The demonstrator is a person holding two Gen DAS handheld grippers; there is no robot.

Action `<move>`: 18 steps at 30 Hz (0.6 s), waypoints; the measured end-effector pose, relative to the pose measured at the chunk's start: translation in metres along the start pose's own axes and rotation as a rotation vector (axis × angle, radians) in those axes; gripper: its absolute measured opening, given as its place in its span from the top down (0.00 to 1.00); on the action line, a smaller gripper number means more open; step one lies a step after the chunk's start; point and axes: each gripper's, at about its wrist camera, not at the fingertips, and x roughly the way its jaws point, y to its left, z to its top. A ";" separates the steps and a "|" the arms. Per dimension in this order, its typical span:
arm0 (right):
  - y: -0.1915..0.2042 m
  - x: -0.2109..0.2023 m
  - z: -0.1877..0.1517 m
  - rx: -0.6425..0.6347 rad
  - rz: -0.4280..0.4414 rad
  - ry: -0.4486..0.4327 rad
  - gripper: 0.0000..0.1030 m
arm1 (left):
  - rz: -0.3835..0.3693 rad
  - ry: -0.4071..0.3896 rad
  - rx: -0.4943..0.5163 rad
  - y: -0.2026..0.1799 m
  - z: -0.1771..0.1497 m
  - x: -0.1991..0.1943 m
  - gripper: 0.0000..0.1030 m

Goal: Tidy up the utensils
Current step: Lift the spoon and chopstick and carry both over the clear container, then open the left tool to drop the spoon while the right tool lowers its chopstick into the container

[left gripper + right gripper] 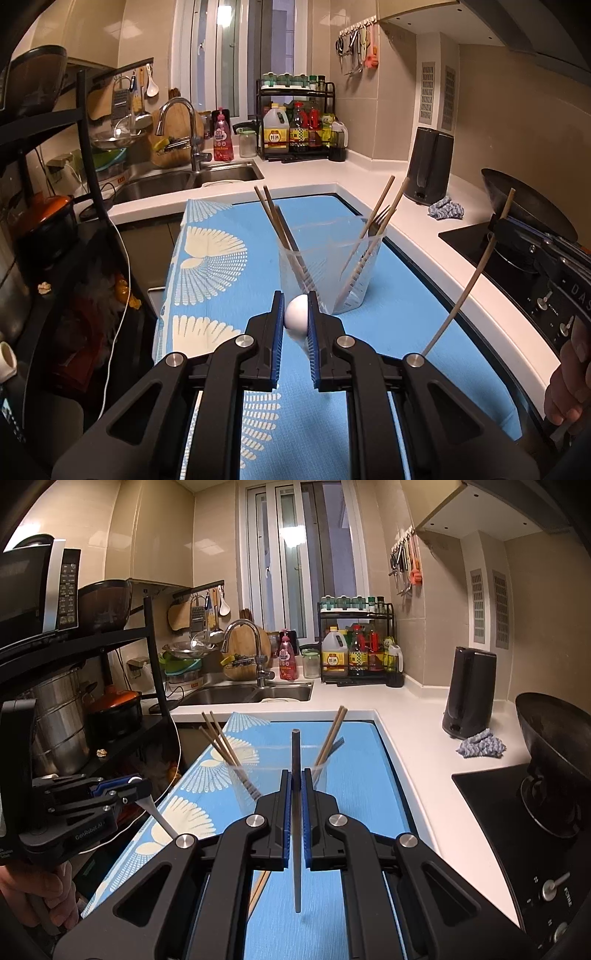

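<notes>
Left gripper [296,314]: fingers nearly closed, clamped on a white spoon [296,313]; the rounded bowl shows between the blue pads, the handle slants down from the fingers in the right wrist view.

Right gripper [295,781]: fingers closed on a single chopstick [296,746], held near its upper end, the length running down through the fingers to a free tip above the mat.

Clear plastic cup [325,266]: upright on the blue patterned mat [221,266], just beyond both grippers. Contents: wooden chopsticks [275,221] leaning to the left rim; further chopsticks and a metal fork [380,221] leaning to the right rim.

White worktop [424,236]: L-shaped, bordering the mat at the back and right; carries a black kettle [430,166] and a blue cloth [447,208].

Double sink [184,179]: steel, with tap, behind the mat.

Black hob [491,801]: at the right, bearing a dark wok [550,731].
</notes>
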 end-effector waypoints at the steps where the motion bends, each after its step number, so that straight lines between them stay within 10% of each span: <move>1: 0.000 0.001 0.006 -0.001 0.003 -0.007 0.95 | -0.005 0.002 0.002 0.001 0.005 0.000 0.88; 18: 0.005 0.050 0.133 -0.002 0.022 -0.211 0.95 | -0.066 -0.132 -0.048 0.015 0.132 0.016 0.88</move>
